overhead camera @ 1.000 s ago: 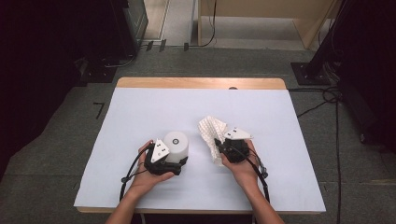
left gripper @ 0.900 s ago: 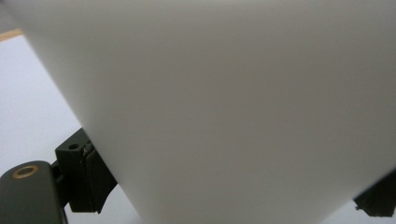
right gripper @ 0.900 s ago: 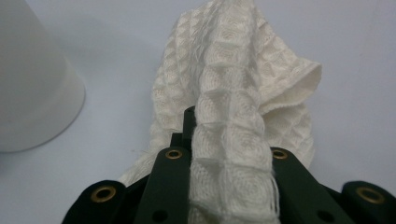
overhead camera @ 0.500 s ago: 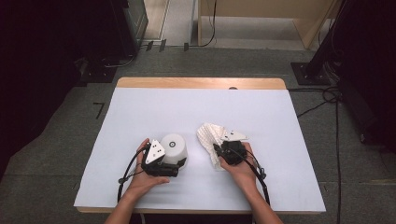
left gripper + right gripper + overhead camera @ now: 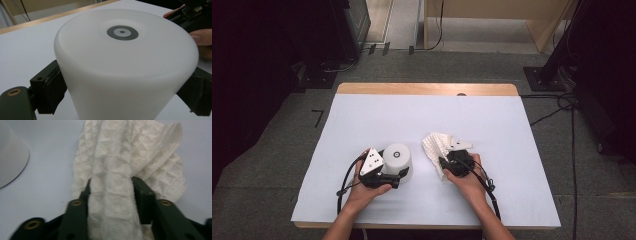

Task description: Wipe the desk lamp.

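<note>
I am working at the large white table (image 5: 377, 115). Near its front edge the white plastic cup (image 5: 397, 161) is standing upside down, round base up, and my left gripper (image 5: 399, 175) is gripping it from both sides, pads pressing on its wall after closing further just now. Just beside it, to the right, the cream waffle-weave cloth (image 5: 435, 145) is lying bunched on the table. My right gripper (image 5: 112, 188) is half open, its jaws having just been opening, with a fold of the cloth between them. I judge I am regripping the cloth; next I should close firmly on it and wipe the steadied cup.
</note>
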